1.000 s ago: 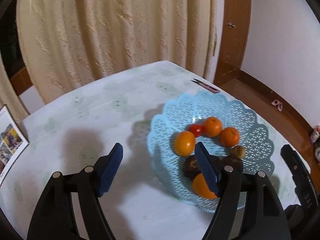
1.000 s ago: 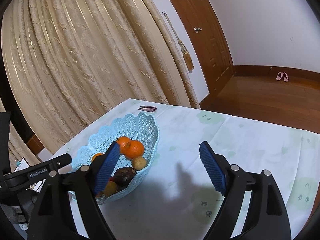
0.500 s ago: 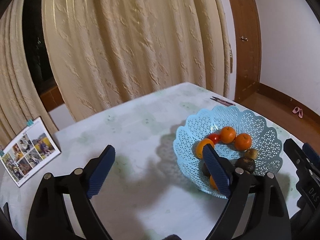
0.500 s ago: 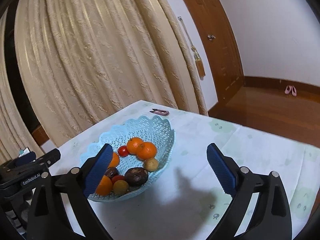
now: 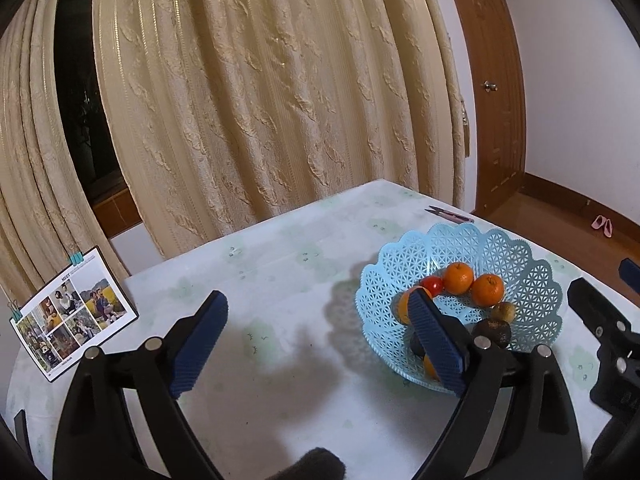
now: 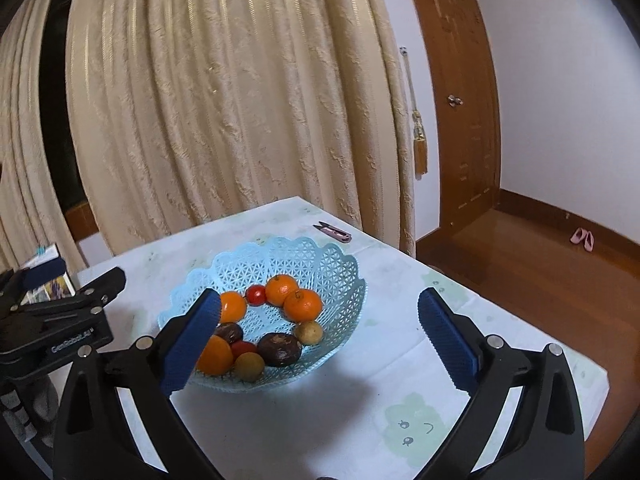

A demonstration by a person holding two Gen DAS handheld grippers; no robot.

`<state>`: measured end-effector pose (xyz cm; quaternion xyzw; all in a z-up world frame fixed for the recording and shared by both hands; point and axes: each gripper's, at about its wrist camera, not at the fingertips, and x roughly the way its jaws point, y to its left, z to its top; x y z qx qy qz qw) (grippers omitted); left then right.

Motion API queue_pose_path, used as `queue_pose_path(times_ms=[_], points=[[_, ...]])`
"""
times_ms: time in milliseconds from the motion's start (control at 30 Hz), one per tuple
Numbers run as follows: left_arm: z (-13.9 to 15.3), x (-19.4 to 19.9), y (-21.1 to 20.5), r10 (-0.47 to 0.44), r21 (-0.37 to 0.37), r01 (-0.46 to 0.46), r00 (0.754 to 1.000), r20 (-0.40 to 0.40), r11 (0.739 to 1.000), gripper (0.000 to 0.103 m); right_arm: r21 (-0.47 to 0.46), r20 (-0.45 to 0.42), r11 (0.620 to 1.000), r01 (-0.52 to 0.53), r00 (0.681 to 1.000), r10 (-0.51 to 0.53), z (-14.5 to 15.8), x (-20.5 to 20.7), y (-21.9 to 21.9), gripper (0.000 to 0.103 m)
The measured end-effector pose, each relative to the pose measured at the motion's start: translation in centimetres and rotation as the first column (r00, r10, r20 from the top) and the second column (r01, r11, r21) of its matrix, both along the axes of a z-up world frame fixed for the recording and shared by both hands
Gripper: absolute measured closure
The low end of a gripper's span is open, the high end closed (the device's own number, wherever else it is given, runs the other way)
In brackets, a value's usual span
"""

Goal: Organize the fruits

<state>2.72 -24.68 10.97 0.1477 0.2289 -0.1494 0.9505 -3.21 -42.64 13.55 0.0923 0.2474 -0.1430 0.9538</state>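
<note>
A light blue lattice basket (image 6: pixel 320 264) stands on the white tablecloth and holds several fruits: oranges (image 6: pixel 302 304), small red fruits (image 6: pixel 256 294), dark brown fruits (image 6: pixel 279 349) and small tan fruits (image 6: pixel 309 333). It also shows in the left wrist view (image 5: pixel 528 276), at the right. My left gripper (image 5: pixel 316 336) is open and empty, above the table to the left of the basket. My right gripper (image 6: pixel 320 336) is open and empty, raised in front of the basket.
A photo card (image 5: pixel 72 312) stands at the table's left edge. Small pink snips (image 6: pixel 336 233) lie behind the basket near the cream curtain (image 6: pixel 240 100). The table's right edge drops to a wooden floor (image 6: pixel 540 280) with pink slippers (image 6: pixel 582 238).
Both grippers have pulled up and back from the basket, so it looks smaller and farther. The views tilted upward and show more curtain. The fruits have not moved.
</note>
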Motion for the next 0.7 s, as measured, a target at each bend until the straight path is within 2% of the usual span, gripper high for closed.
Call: queue_pose_path(times_ms=[133, 267, 700], points=[[0.0, -0.1, -0.1, 0.004, 0.005, -0.004, 1.0, 0.005, 1.0, 0.012, -0.069, -0.063, 0.996, -0.048, 0.997, 0.044, -0.1, 0.5, 1.3, 0.003], [0.0, -0.2, -0.1, 0.015, 0.012, -0.016, 1.0, 0.014, 1.0, 0.012, -0.097, -0.095, 0.992, -0.083, 0.993, 0.074, -0.3, 0.8, 2.1, 0.003], [0.1, -0.6, -0.4, 0.035, 0.049, -0.037, 0.998, 0.05, 0.998, 0.012, -0.133, -0.092, 0.986, -0.102, 0.992, 0.09, 0.0, 0.6, 2.9, 0.003]])
